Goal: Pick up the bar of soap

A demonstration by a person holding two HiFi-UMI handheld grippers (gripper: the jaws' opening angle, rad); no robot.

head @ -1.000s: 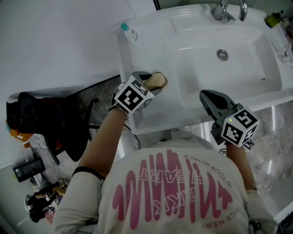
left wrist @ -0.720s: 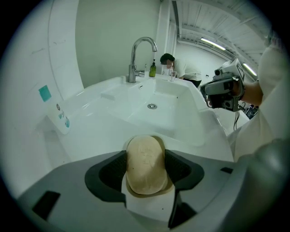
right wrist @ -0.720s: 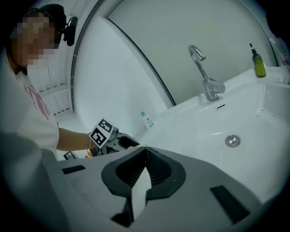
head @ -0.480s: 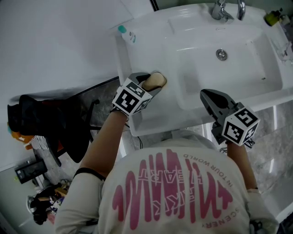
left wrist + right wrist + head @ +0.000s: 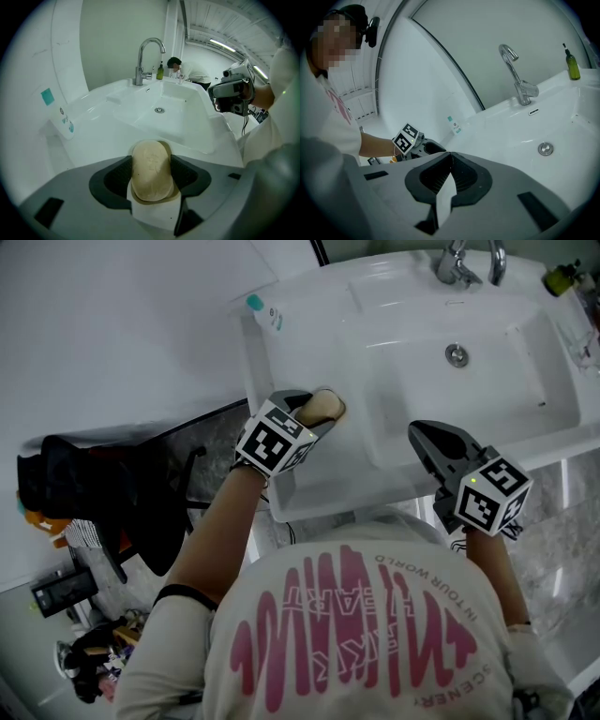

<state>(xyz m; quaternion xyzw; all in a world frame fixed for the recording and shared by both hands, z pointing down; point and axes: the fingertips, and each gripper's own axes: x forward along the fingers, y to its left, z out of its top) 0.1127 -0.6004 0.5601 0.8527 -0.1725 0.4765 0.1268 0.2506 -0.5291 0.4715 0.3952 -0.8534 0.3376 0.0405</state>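
A tan oval bar of soap (image 5: 151,170) sits clamped between the jaws of my left gripper (image 5: 151,176), which is shut on it. In the head view the bar of soap (image 5: 320,407) sticks out of the left gripper (image 5: 314,412) above the white sink's (image 5: 309,343) left ledge. My right gripper (image 5: 433,439) hovers over the sink's front rim, jaws shut on nothing. In the right gripper view the right gripper (image 5: 450,174) has its jaws touching, and the left gripper (image 5: 423,147) shows beyond them.
A chrome tap (image 5: 457,261) stands at the back of the sink, with a drain (image 5: 457,354) in the basin. A green bottle (image 5: 561,277) sits at the far right corner. A teal-marked label (image 5: 265,311) lies on the left ledge. Dark clutter (image 5: 84,493) fills the floor on the left.
Almost nothing differs: the left gripper stays shut on the soap over the left ledge, and the right gripper stays at the front rim.
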